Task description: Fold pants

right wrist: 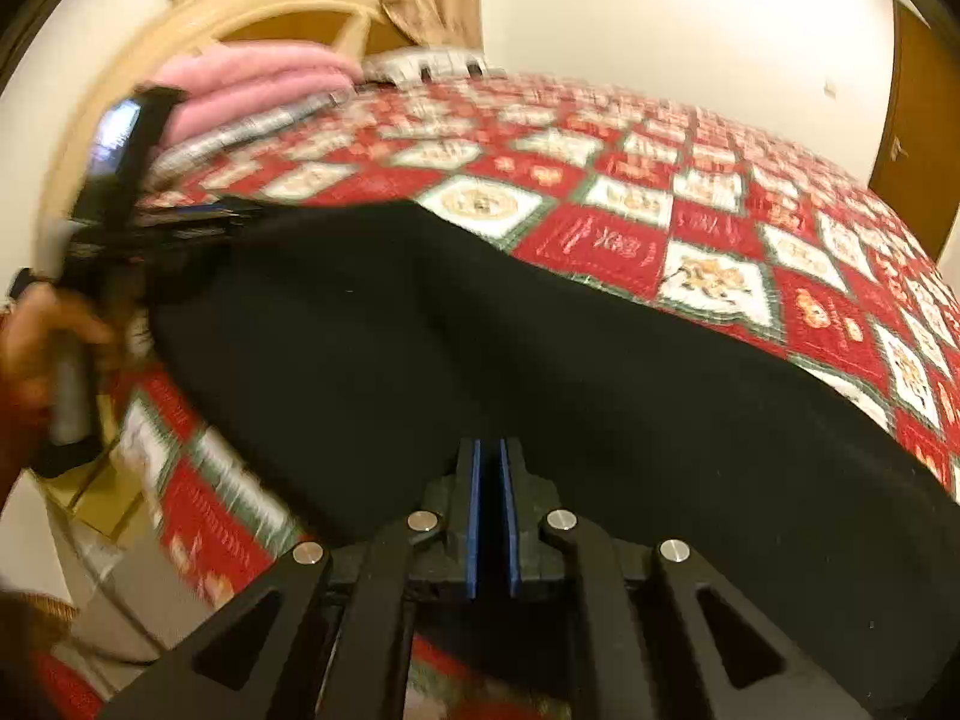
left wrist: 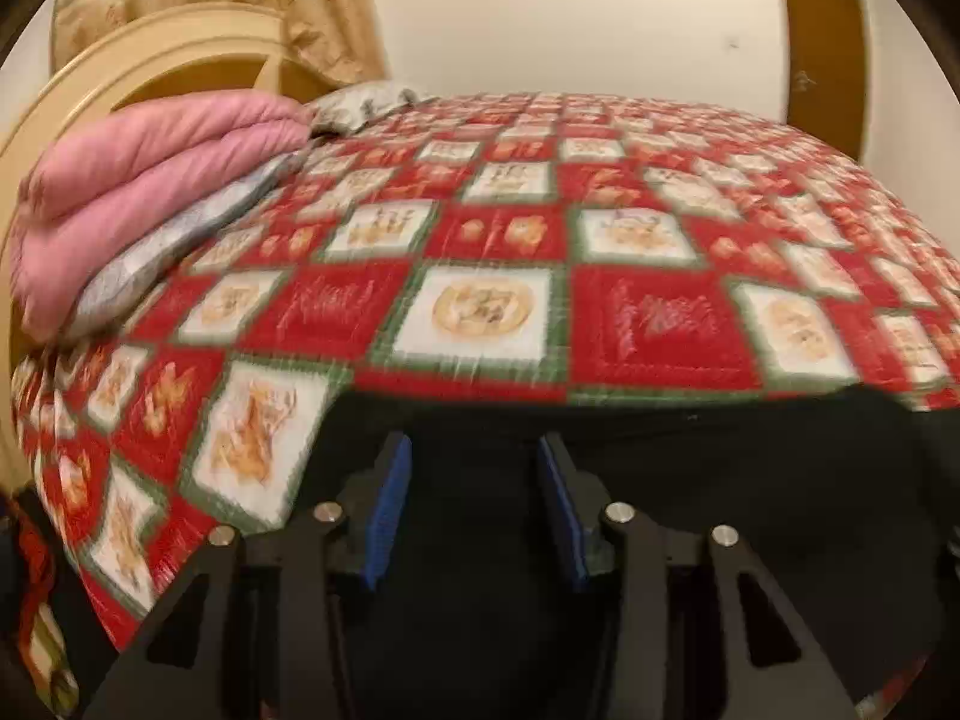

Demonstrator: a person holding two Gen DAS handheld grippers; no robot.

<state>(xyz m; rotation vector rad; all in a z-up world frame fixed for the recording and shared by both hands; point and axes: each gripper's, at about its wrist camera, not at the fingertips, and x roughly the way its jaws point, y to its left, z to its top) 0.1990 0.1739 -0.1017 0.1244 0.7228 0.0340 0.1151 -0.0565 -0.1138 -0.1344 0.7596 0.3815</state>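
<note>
A: What does the left wrist view show?
B: The left gripper (left wrist: pixel 474 450) has its blue pads (left wrist: pixel 390 510) well apart over the black pants (left wrist: pixel 690 468), which lie at the near edge of the red patchwork quilt (left wrist: pixel 498 234); no grip shows. A folded pink comforter (left wrist: pixel 150 180) lies by the headboard (left wrist: pixel 120 66).

A: And the right wrist view?
B: The right gripper (right wrist: pixel 492 450) is nearly closed, dark between its pads; whether it pinches cloth, I cannot tell. The pants (right wrist: pixel 480 330) spread over the quilt's (right wrist: pixel 720 210) near edge. The left gripper (right wrist: pixel 234 216) is at their far-left corner.

Low wrist views, both facing headboard (left wrist: pixel 120 60)
</note>
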